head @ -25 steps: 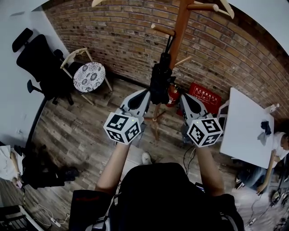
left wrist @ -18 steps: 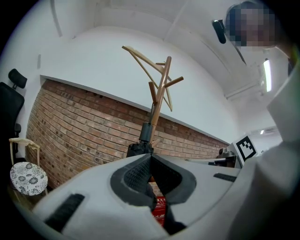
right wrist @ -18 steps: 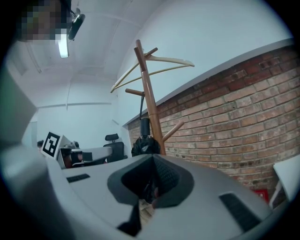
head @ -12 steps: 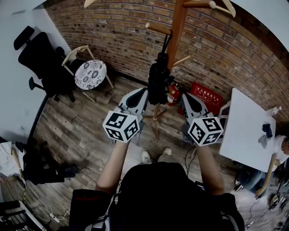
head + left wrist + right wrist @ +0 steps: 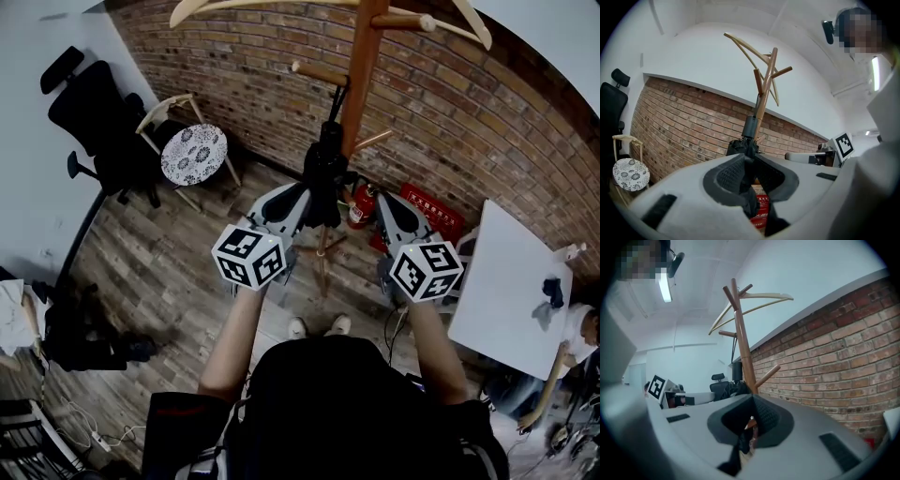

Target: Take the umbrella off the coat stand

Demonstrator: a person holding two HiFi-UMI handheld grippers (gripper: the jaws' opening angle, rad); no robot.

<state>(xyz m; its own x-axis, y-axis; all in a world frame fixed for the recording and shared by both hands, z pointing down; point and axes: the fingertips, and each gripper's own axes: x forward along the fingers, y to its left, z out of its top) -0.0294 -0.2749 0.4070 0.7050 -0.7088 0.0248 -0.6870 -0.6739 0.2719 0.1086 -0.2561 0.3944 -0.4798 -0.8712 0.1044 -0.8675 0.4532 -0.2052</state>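
A black folded umbrella hangs by its strap from a peg of the wooden coat stand, close against the pole. My left gripper reaches in level from the left. Its jaws are opening very slightly, and the pads still press on the umbrella's folded fabric. In the left gripper view the stand rises right behind the left gripper. My right gripper hangs beside the stand's right side, shut and holding nothing. In the right gripper view the pole stands just past the right gripper.
A brick wall runs behind the stand. A red fire extinguisher and a red crate sit at its foot. A wooden chair with a patterned cushion and a black office chair stand left; a white table stands right.
Both grippers have edged forward toward the coat stand, and the person's feet have stepped up. The left gripper has stayed on the umbrella.
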